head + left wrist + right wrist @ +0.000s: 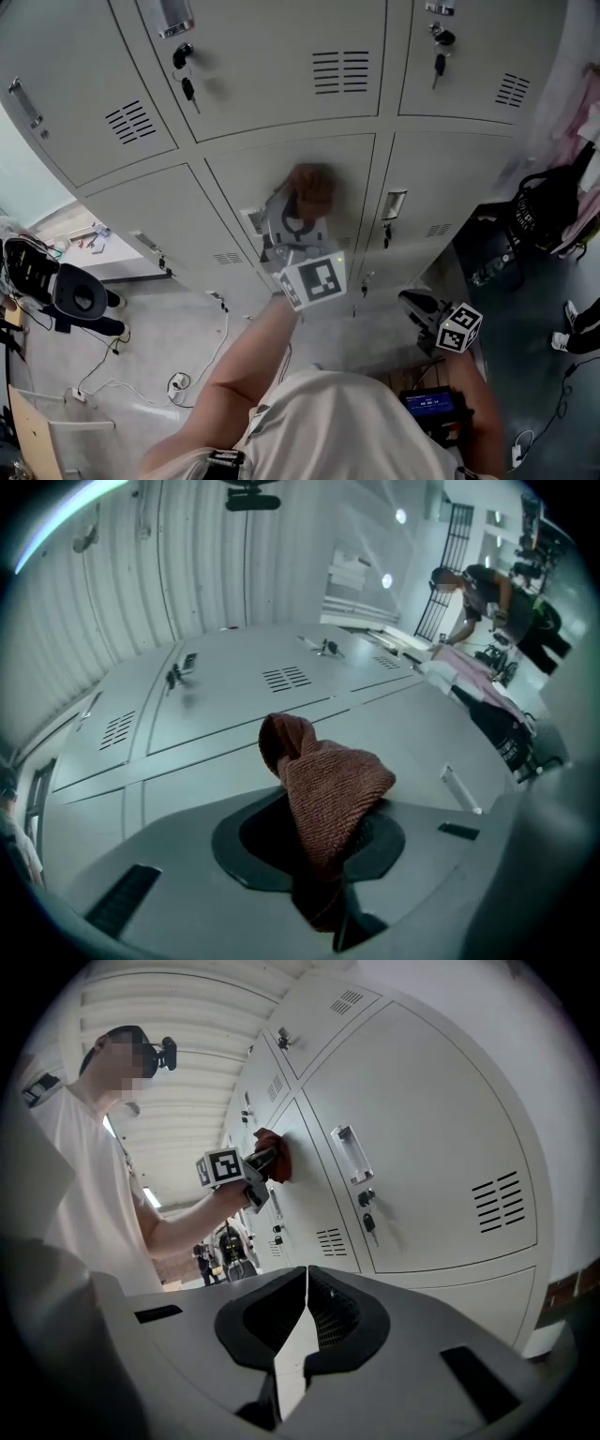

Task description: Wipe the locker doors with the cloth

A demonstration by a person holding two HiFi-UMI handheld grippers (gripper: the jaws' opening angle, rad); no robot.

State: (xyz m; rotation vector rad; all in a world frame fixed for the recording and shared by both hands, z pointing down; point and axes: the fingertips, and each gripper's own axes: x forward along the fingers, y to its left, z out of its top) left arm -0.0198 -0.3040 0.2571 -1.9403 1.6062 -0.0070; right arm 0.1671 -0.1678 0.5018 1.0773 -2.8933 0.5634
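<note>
**Cloth bunched close to the handle**

The cloth (323,789) could have snagged on the door handle (254,221) just beside it and pulled loose, I judge. Your left gripper (296,225) clenched it, pressing it against the middle locker door (234,178). Your right gripper (302,1312) hung low, jaws closed on nothing.

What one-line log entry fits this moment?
step: wiping | left claw: shut on cloth | cloth: against locker door | right claw: shut, empty, held low, touching nothing
</note>
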